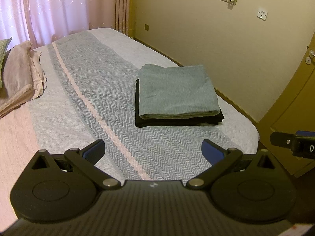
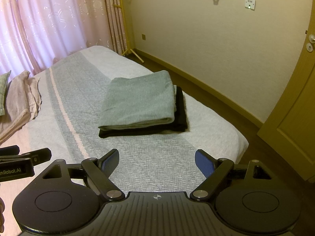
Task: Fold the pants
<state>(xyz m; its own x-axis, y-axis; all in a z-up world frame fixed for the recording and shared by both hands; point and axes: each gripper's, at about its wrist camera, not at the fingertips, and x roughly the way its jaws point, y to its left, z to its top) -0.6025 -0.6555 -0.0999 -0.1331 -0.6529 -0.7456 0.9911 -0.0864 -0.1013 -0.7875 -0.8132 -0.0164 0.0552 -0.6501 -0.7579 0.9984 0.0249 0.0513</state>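
Apparently the folding is finishing: grey-green folded knit pants [image 1: 177,90] are lying on a black folded garment [image 1: 177,121], centre frame, on the herringbone-covered bed [image 1: 88,90]. Left tongs [image 1: 153,151] and right tongs [image 2: 157,161] are hovering spread, empty.

Two folded pants [image 1: 176,90] stacked on the bed [image 1: 98,106], pillows [image 1: 19,74] far left, wall [image 1: 226,49] right.
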